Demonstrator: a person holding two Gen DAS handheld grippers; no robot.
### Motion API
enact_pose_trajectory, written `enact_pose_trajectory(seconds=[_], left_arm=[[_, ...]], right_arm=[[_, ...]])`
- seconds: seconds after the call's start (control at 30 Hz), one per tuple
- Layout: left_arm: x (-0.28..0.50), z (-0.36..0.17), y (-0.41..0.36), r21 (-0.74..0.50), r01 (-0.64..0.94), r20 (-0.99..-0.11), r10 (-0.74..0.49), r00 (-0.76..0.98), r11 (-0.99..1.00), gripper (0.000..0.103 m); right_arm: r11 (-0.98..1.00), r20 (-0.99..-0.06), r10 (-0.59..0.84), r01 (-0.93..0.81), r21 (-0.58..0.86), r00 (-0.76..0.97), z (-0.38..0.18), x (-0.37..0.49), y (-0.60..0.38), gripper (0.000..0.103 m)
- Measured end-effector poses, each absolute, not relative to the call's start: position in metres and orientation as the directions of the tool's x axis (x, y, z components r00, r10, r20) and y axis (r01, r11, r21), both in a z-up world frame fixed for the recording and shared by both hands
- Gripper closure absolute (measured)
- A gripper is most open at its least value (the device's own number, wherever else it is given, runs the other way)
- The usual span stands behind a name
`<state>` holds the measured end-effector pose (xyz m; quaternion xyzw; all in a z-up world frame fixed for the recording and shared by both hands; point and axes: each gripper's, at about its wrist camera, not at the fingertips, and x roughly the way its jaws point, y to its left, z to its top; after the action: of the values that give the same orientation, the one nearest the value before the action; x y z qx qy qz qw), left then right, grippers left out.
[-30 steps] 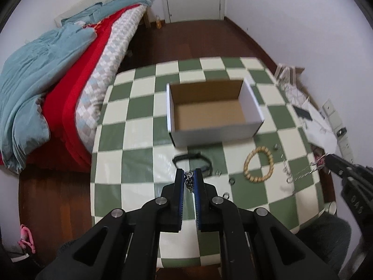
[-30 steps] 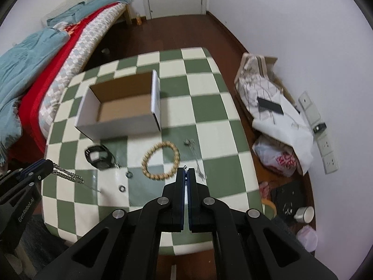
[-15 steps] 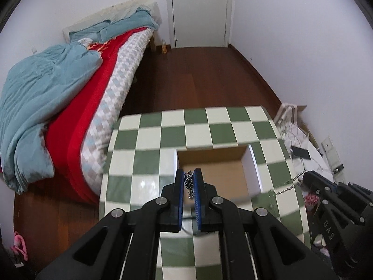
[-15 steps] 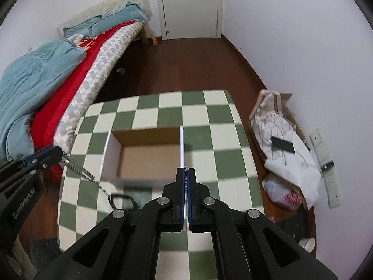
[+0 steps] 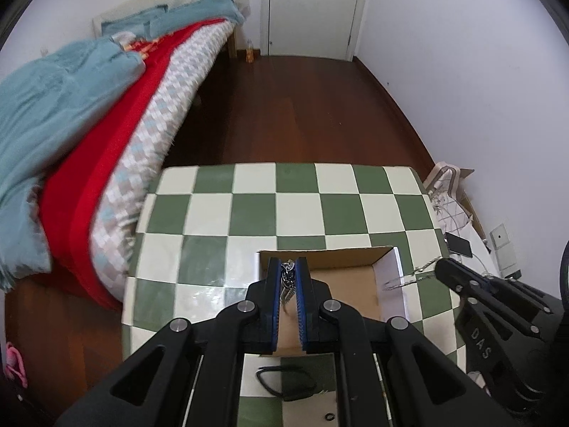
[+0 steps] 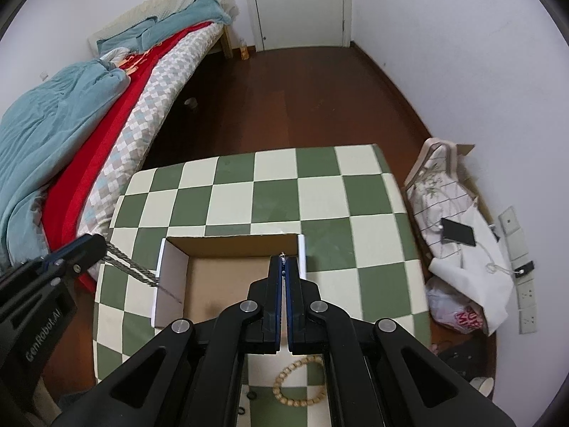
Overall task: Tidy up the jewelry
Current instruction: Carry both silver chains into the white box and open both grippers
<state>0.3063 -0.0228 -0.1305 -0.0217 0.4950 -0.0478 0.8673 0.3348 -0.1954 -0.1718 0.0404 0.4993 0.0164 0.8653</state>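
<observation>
A silver chain necklace (image 5: 287, 279) is stretched between my two grippers above the open cardboard box (image 5: 350, 277). My left gripper (image 5: 288, 267) is shut on one bunched end of the chain. My right gripper (image 6: 283, 260) is shut on the other thin end. In the right wrist view the chain (image 6: 133, 268) hangs from the left gripper over the box's left wall (image 6: 170, 284). In the left wrist view the chain's other end (image 5: 412, 274) runs from the right gripper across the box's right wall.
The box sits on a green-and-white checkered table (image 6: 320, 195). A wooden bead bracelet (image 6: 298, 380), a black band (image 5: 284, 380) and small rings (image 5: 330, 417) lie on the table nearer me. A bed (image 5: 106, 106) stands to the left, bags (image 6: 458, 249) to the right.
Both grippers have lifted the chain off the table and carried it forward over the box. The box now sits directly under the fingertips.
</observation>
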Motion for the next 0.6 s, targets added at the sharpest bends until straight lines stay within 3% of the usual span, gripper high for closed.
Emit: enact_pose_trajectory(seconds=[0.33, 0.47, 0.53, 0.57, 0.6], left_arm=[[0.341, -0.17, -0.019, -0.22, 0.052, -0.901, -0.223, 0.371, 0.974, 0.096], [0.346, -0.172, -0.013, -0.207, 0.031, -0.905, -0.204, 0.373, 0.978, 0.088], [0.345, -0.168, -0.01, -0.148, 0.026, -0.906, -0.146, 0.396, 0.989, 0.069], [0.345, -0.167, -0.008, -0.129, 0.02, -0.905, -0.126, 0.407, 0.991, 0.042], [0.341, -0.165, -0.004, -0.098, 0.009, -0.899, -0.092, 0.428, 0.995, 0.014]], right_arm=[[0.991, -0.9, 0.126, -0.007, 0.135, 0.418, -0.206, 0.375, -0.194, 0.101], [0.983, -0.918, 0.172, -0.009, 0.181, 0.357, -0.22, 0.387, -0.195, 0.101], [0.985, -0.928, 0.163, 0.0, 0.173, 0.335, -0.227, 0.39, -0.197, 0.097], [0.987, -0.932, 0.152, 0.006, 0.164, 0.33, -0.229, 0.39, -0.197, 0.092], [0.987, -0.933, 0.148, 0.011, 0.161, 0.327, -0.23, 0.389, -0.198, 0.078]])
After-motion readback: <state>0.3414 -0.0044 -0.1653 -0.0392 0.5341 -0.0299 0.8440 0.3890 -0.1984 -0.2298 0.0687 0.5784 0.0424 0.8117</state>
